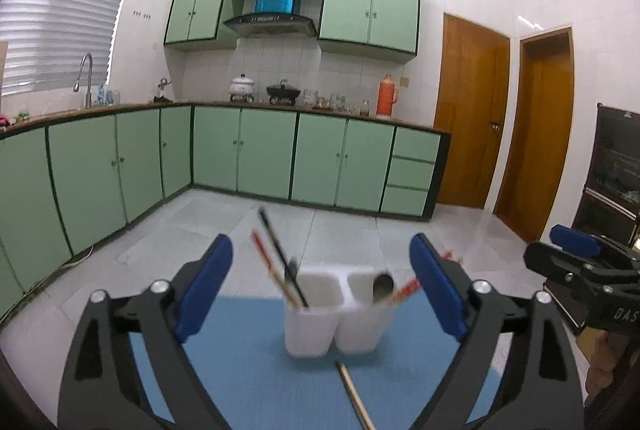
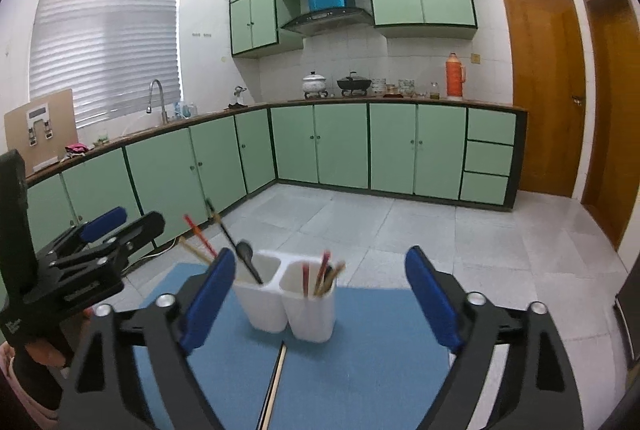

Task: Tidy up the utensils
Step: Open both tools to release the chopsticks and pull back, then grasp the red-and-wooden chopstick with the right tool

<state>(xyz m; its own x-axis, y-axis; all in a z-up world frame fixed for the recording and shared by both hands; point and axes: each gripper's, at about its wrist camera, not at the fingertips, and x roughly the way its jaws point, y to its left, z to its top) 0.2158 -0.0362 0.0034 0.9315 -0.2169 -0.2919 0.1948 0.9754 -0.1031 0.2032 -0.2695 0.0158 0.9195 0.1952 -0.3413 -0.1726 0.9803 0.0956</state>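
A white two-compartment utensil holder (image 1: 336,314) (image 2: 290,304) stands on a blue mat (image 1: 260,382) (image 2: 360,350). Chopsticks (image 1: 276,262) and a dark spoon lean out of its compartments; more chopsticks (image 2: 322,272) stand in the right one. One wooden chopstick (image 1: 354,394) (image 2: 274,386) lies on the mat in front of the holder. My left gripper (image 1: 320,294) is open and empty, facing the holder. My right gripper (image 2: 320,302) is open and empty, also facing the holder. Each gripper shows at the edge of the other's view.
The mat lies on a white table. Beyond it are a grey tiled floor, green kitchen cabinets (image 2: 340,146), a counter with pots and an orange thermos (image 2: 454,76), and wooden doors (image 2: 540,86) at right.
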